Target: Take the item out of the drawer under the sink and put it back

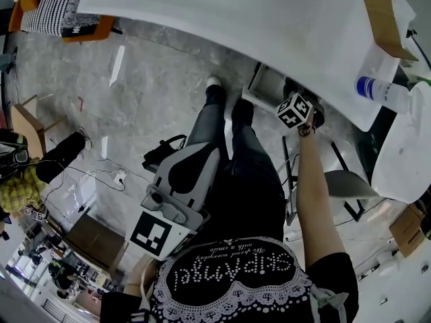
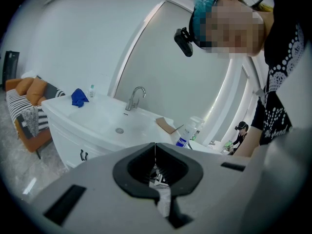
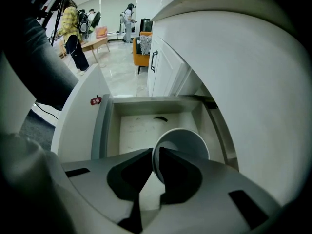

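In the right gripper view a white paper cup (image 3: pixel 181 144) hangs tilted over the open white drawer (image 3: pixel 109 126) under the sink, its mouth facing the camera. My right gripper (image 3: pixel 155 152) is shut on the cup's rim, pointing steeply down. The drawer floor below shows only a small dark mark. In the head view my right gripper (image 1: pixel 300 116) sits at the counter edge beside the pulled-out drawer (image 1: pixel 264 85); the cup is hidden there. My left gripper (image 1: pixel 202 155) is held back near the person's legs, its jaws shut with nothing in them (image 2: pixel 155 146).
The white sink counter (image 1: pixel 236 19) carries a faucet (image 2: pixel 136 97), a blue cloth (image 2: pixel 79 97), a cardboard piece (image 1: pixel 384 19) and a spray bottle (image 1: pixel 382 91). Cabinet doors (image 3: pixel 163 67) stand left of the drawer. An orange sofa (image 2: pixel 29 106) is further left. People (image 3: pixel 73 38) stand far back.
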`<state>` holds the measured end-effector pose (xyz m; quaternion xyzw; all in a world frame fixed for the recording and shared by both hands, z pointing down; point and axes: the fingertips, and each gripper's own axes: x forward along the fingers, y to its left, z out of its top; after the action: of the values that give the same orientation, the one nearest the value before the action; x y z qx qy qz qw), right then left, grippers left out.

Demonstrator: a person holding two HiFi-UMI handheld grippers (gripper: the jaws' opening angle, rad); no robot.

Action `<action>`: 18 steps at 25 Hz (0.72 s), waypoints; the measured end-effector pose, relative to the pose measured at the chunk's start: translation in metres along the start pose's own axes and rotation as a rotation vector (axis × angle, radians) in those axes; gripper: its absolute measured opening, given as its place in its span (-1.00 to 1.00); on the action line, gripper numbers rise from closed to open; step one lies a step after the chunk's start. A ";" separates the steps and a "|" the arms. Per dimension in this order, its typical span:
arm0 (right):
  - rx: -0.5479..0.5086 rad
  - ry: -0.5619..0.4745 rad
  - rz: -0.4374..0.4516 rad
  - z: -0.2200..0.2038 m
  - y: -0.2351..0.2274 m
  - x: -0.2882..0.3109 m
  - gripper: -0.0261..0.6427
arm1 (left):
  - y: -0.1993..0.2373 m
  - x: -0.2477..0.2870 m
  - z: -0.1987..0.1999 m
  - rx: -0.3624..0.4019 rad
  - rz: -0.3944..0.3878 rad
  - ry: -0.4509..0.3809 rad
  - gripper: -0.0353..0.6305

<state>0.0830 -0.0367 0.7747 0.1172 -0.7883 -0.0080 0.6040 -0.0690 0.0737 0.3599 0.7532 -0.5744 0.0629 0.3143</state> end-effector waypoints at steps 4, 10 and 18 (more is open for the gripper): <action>0.015 0.004 0.004 0.002 0.000 0.000 -0.84 | 0.002 0.001 0.002 -0.003 0.002 -0.005 -0.88; 0.031 -0.012 0.013 0.006 0.002 -0.005 -0.77 | 0.003 0.001 0.000 -0.003 -0.007 0.014 -0.88; 0.073 -0.029 -0.020 0.008 0.001 -0.015 -0.70 | 0.005 0.003 0.008 -0.002 -0.019 -0.011 -0.88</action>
<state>0.0784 -0.0337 0.7580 0.1470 -0.7956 0.0129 0.5876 -0.0746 0.0662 0.3574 0.7586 -0.5689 0.0552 0.3128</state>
